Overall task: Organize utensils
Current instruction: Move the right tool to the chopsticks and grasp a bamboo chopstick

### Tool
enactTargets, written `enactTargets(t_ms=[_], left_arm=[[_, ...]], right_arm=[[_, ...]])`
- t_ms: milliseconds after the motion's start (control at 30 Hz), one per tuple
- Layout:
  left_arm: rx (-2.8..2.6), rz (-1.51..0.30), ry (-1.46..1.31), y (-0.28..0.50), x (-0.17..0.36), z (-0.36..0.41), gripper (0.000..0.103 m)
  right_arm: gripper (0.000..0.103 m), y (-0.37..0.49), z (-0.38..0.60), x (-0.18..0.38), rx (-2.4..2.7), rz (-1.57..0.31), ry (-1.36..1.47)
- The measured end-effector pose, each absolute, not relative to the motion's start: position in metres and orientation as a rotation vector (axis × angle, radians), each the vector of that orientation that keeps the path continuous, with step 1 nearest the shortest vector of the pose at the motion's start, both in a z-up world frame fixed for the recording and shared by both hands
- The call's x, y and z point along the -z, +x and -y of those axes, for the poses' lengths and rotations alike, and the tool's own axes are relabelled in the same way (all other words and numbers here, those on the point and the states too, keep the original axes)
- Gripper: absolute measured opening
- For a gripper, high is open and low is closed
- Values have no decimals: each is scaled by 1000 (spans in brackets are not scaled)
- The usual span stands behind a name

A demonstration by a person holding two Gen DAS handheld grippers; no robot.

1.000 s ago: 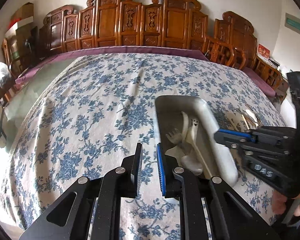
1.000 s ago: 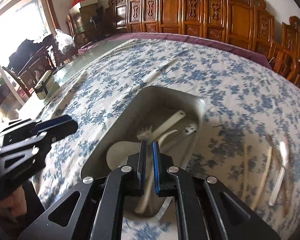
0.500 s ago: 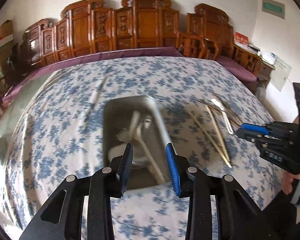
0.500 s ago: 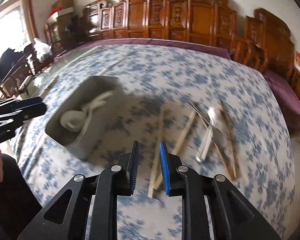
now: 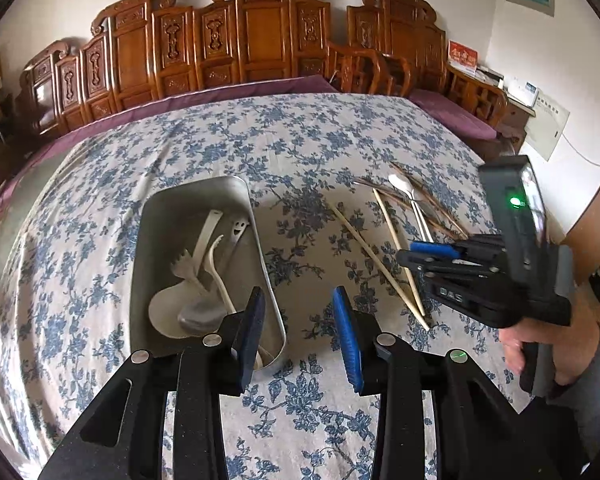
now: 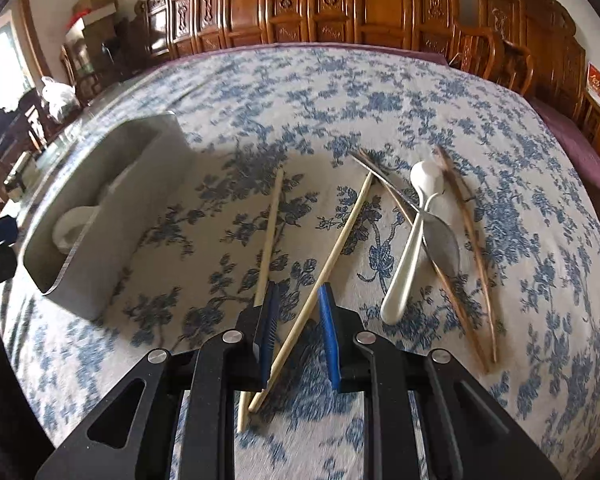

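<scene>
A metal tray [image 5: 260, 240] on the floral cloth holds a fork, spoons and a ladle [image 5: 204, 312]; it also shows in the right wrist view [image 6: 112, 216]. Right of it lie two pale chopsticks [image 6: 332, 248], a white spoon [image 6: 412, 240], a metal spoon [image 6: 442, 240] and dark brown chopsticks [image 6: 472, 248]. My left gripper [image 5: 298, 336] is open and empty above the tray's near right corner. My right gripper [image 6: 298, 336] is open, low over the near ends of the pale chopsticks; one chopstick passes between its fingers. It also shows in the left wrist view [image 5: 428, 252].
The table [image 5: 300, 140] is covered with a blue floral cloth. Carved wooden chairs [image 5: 260, 40] line its far side. More furniture and boxes [image 6: 92, 8] stand at the left.
Both grippers have opened wider. The right gripper moved from over the tray to the pale chopsticks and lowered. The left gripper swung right, so the tray now sits to its left.
</scene>
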State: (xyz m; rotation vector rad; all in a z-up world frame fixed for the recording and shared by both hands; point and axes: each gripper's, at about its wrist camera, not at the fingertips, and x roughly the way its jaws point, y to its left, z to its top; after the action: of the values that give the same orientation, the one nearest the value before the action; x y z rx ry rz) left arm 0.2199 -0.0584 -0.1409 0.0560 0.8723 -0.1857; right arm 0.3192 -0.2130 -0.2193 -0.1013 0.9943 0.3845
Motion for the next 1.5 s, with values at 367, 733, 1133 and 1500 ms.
enactTargets(t_ms=[367,733,1133,1500], left_arm=[[218,-878,67,221,144,74,33],[247,-925,81,227,164,96,33],[252,-966,103,240,178,114,33],[265,-1011,90,270,193,143,33]], right_arm=[[9,315,221,228,-380,-1068,-128],[8,290,235,227,-376,-1085,-136],[7,297,228,227,-382,-1073,-204],[6,296,257,215,-379,-1039,-90]])
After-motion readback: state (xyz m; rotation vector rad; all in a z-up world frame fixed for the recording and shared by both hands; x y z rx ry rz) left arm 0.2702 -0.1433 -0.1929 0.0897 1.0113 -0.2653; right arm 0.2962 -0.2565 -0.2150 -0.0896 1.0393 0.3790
